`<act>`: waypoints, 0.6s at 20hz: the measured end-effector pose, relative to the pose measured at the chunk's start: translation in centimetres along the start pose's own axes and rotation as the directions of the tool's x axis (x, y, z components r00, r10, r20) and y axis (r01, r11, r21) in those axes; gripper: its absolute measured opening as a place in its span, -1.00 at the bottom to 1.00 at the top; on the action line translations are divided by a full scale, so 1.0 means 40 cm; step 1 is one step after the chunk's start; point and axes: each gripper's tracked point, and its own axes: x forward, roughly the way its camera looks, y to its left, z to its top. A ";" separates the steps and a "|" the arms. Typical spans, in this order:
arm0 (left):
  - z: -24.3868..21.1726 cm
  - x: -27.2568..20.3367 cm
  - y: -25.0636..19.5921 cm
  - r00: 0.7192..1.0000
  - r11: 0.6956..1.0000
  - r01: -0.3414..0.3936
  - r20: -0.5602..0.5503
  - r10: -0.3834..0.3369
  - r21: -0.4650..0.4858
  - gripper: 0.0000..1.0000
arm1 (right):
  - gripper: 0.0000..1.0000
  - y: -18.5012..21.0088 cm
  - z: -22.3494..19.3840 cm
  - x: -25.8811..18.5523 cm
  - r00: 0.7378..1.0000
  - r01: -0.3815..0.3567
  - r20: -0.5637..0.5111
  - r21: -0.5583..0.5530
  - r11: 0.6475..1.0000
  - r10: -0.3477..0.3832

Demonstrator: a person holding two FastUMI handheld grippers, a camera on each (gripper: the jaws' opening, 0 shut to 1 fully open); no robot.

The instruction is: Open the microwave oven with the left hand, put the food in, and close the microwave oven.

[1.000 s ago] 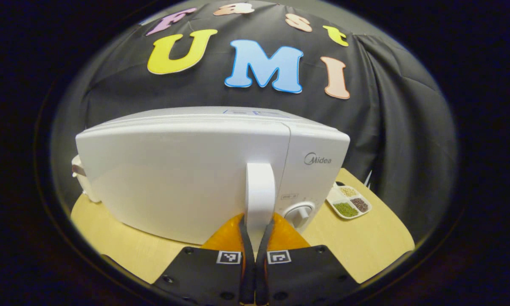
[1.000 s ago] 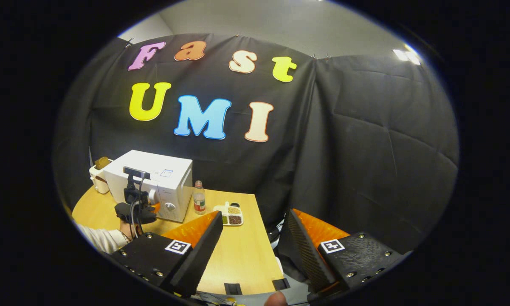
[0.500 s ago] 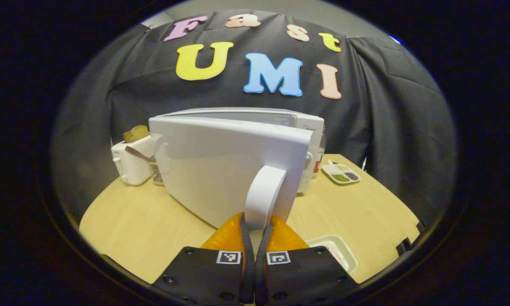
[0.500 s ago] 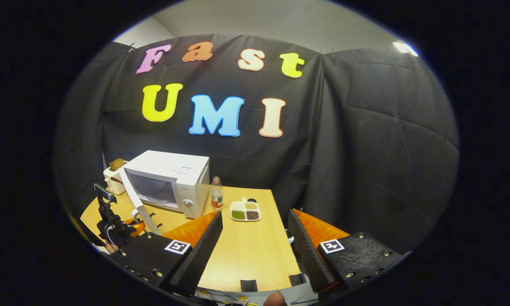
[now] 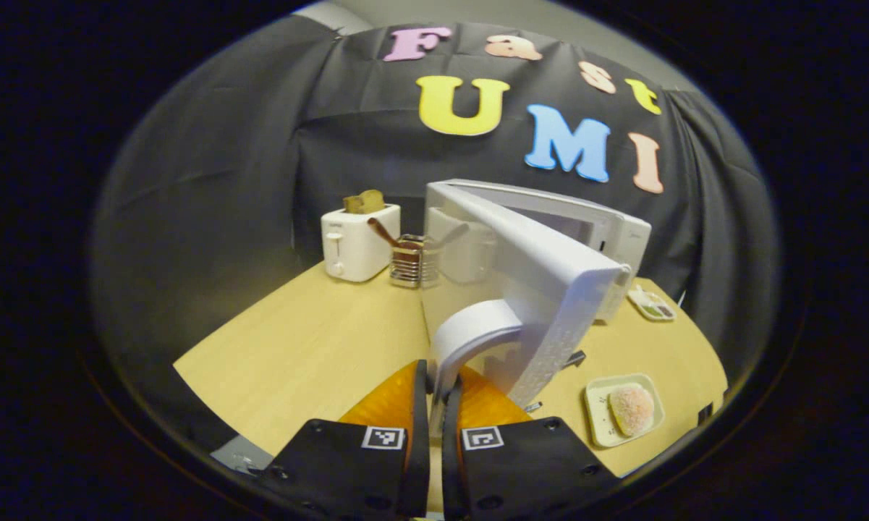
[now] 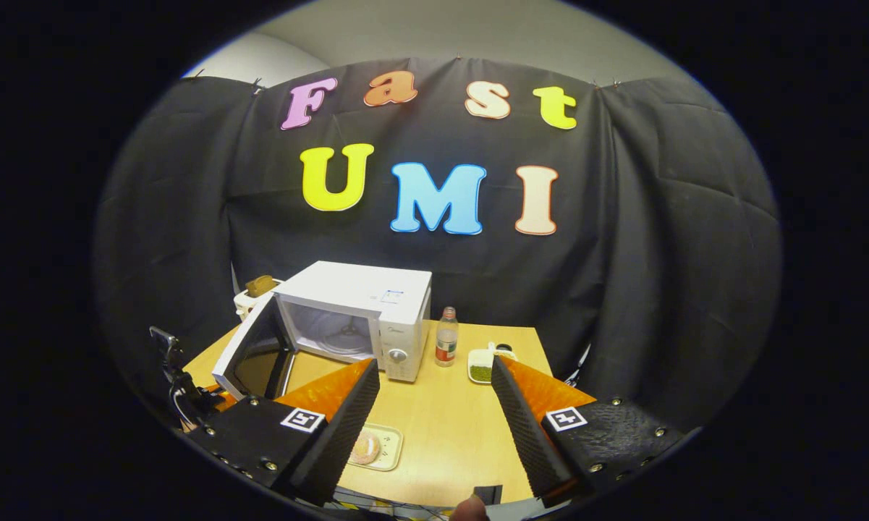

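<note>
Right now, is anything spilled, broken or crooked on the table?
Nothing stands out. The microwave door hangs open because the left gripper is clamped on its handle. The food sits whole on its tray.

The microwave [image 6: 362, 311] stood at the far side of the table [image 6: 448, 427], its door [image 6: 249, 354] swung out to the left. A toaster [image 6: 253, 293] sat behind it on the left, a bottle [image 6: 446, 346] just right of it, then what seemed a divided dish [image 6: 481, 365]. The food tray [image 6: 376, 446] lay nearer.
</note>
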 end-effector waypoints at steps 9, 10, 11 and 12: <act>0.008 -0.004 0.079 0.993 0.990 0.115 -0.041 -0.112 0.086 -0.70 | 0.91 0.030 -0.010 0.018 0.994 -0.105 -0.021 -0.057 0.993 0.104; 0.004 -0.012 0.090 0.992 0.991 0.114 -0.058 -0.110 0.075 -0.70 | 0.91 0.019 -0.012 0.015 0.994 -0.112 -0.022 -0.065 0.992 0.110; 0.008 -0.010 0.096 0.992 0.990 0.116 -0.066 -0.111 0.080 -0.72 | 0.91 0.007 -0.011 0.015 0.993 -0.115 -0.024 -0.075 0.991 0.113; 0.003 -0.023 0.087 0.989 0.988 0.135 -0.070 -0.129 0.080 -0.70 | 0.90 -0.003 -0.018 0.017 0.992 -0.122 -0.031 -0.081 0.989 0.120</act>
